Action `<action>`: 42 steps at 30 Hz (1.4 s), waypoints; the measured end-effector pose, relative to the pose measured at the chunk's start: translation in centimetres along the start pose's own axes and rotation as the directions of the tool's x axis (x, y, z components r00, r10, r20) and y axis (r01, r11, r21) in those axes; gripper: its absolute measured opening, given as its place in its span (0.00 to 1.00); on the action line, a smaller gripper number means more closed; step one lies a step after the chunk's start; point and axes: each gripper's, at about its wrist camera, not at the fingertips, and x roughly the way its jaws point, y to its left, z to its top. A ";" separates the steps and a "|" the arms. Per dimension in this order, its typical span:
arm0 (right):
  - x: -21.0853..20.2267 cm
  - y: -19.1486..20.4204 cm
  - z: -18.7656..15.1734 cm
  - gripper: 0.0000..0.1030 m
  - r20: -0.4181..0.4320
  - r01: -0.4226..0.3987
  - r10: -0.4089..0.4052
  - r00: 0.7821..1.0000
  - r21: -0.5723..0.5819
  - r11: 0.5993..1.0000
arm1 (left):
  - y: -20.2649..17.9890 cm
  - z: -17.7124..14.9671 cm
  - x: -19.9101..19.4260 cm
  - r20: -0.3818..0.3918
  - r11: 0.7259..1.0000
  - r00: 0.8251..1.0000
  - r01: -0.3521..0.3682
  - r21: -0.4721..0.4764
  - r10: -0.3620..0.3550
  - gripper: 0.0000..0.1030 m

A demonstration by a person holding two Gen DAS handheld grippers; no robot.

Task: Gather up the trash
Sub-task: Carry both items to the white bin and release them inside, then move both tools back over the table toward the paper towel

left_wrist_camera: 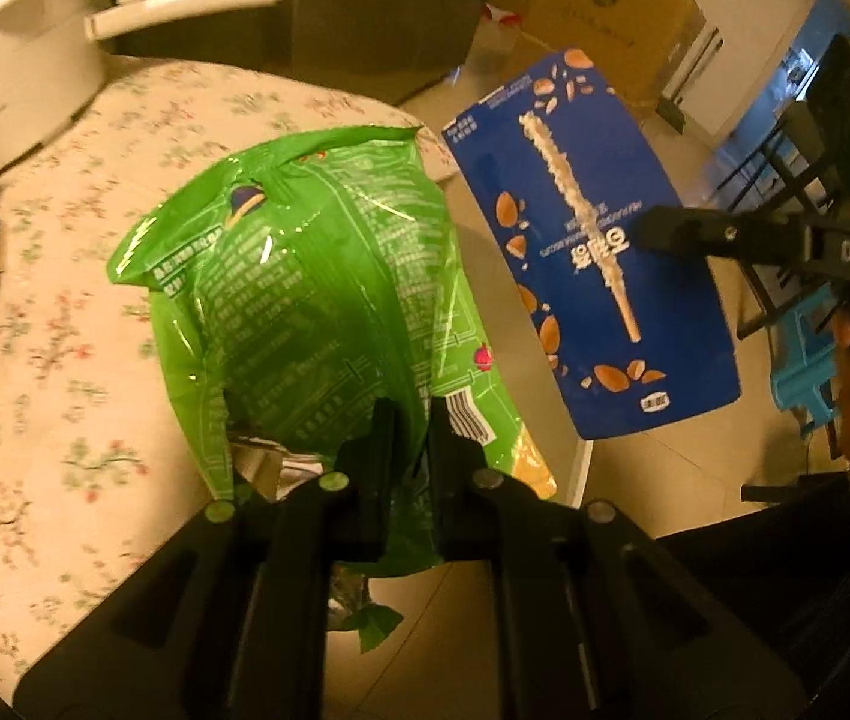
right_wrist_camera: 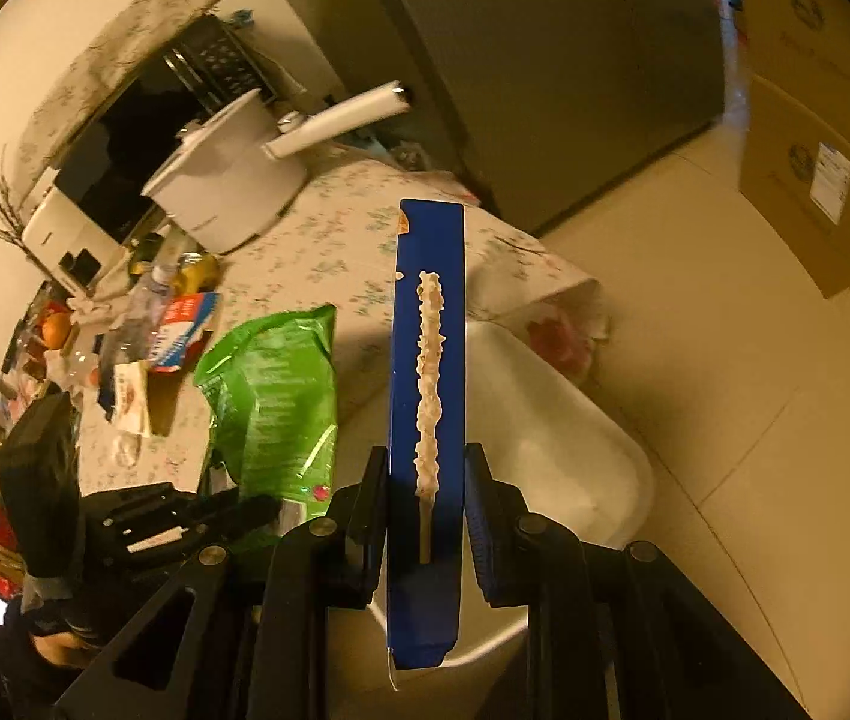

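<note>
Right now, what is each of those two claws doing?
Left gripper: closed on the green bag.
Right gripper: closed on the blue box.

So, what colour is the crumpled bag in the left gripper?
Bright green bag, with white print; the left wrist view shows it best.

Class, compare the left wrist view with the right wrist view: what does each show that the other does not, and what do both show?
Only the left wrist view shows the blue box's broad printed face and a blue stool on the floor.

Only the right wrist view shows the black microwave, an orange among the clutter, and the white bin below the box.

Both show the green bag shut in the left tongs, the box shut in the right tongs, the white pot and the floral tablecloth.
</note>
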 end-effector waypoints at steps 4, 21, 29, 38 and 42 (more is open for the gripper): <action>0.1 -1.0 -0.2 0.24 -0.008 0.020 -0.020 1.000 0.003 1.000 | -0.4 0.1 1.1 0.020 1.000 0.999 0.027 0.009 -0.028 0.30; 3.7 -2.1 -0.8 0.24 -0.115 0.129 -0.131 0.985 -0.027 0.991 | 1.8 -0.2 -1.6 0.057 0.998 0.997 -0.050 -0.043 0.053 0.78; 5.8 -1.8 -1.0 0.26 -0.165 0.181 -0.188 0.968 -0.058 0.982 | 4.6 -1.2 -3.5 0.075 0.983 0.982 -0.166 -0.079 0.172 0.90; 5.7 -1.1 -0.4 0.61 -0.152 0.173 -0.175 0.973 -0.023 0.985 | 7.5 -2.3 -5.7 0.087 0.965 0.969 -0.218 -0.147 0.232 0.98; 5.5 0.1 0.1 0.64 -0.135 0.165 -0.169 0.976 -0.036 0.986 | 8.7 -2.8 -6.7 0.098 0.955 0.961 -0.238 -0.176 0.258 0.99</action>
